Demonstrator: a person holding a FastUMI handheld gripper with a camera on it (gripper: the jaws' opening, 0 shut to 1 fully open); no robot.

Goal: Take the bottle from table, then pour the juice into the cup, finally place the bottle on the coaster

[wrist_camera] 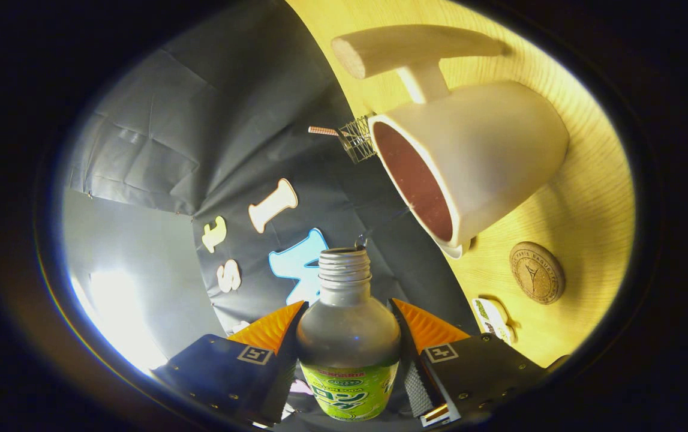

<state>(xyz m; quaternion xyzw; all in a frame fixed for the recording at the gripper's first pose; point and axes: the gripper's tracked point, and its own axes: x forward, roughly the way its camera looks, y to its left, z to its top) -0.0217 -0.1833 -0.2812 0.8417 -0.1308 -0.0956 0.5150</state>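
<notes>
Gripping the bottle [348, 342] between both fingers [348, 327], uncapped neck aimed forward toward cup [469, 168], coaster [537, 272] beyond.

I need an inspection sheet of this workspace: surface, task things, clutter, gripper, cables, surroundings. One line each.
Surface: light wooden table, seen tilted.
Job's things: bottle, cap off, held between the fingers, its mouth aimed toward the white cup; the cup's inside looks dark reddish; round cork coaster on the table beside the cup.
Clutter: small wire basket behind the cup; a small patterned item near the coaster, too unclear to name.
Gripper: fingers shut on the bottle.
Cables: nothing seen.
Surroundings: black cloth booth wall.
</notes>
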